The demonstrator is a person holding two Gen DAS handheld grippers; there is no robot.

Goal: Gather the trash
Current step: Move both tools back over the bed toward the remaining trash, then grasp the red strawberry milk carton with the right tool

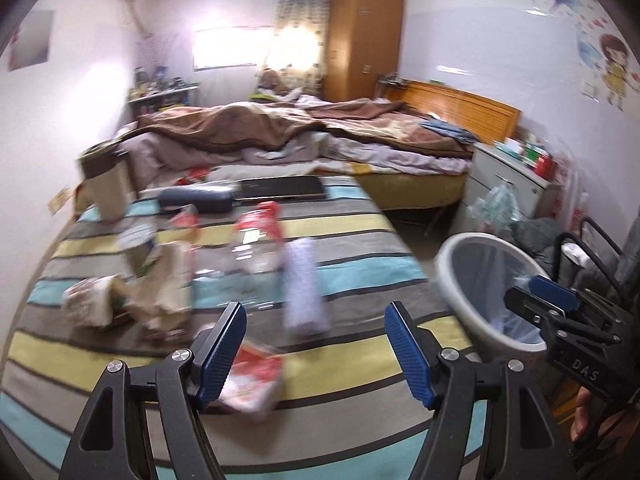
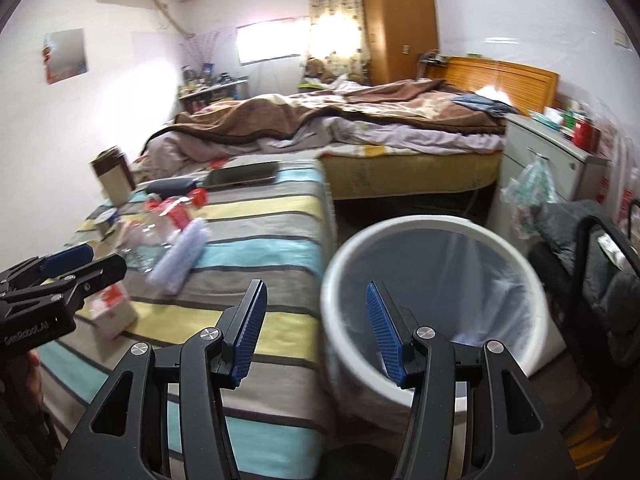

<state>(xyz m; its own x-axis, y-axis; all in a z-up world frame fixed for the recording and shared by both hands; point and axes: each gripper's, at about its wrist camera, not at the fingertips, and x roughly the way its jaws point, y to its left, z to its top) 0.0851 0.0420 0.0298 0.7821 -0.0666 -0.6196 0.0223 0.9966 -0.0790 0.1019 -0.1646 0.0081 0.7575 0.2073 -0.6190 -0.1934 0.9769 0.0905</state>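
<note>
Trash lies scattered on the striped bedspread (image 1: 352, 236), ahead of the left gripper (image 1: 316, 344), whose blue pads stand spread with nothing between them. Just beyond its left finger sits a red-and-white packet (image 1: 256, 376); farther out are a pale lilac roll (image 1: 304, 288), a clear bottle (image 1: 248, 252) with a red label, crumpled brown wrappers (image 1: 160, 292) and a tan carton (image 1: 108, 196), all blurred. The right gripper (image 2: 316, 332) is also spread and empty, held over the near rim of the white bin (image 2: 532, 276), which stands on the floor just beside the bed's edge and is lined with a clear bag. Behind these stand a second bed with a brown blanket (image 2: 260, 120), a white cabinet (image 2: 560, 164) and a wardrobe (image 2: 400, 16).
</note>
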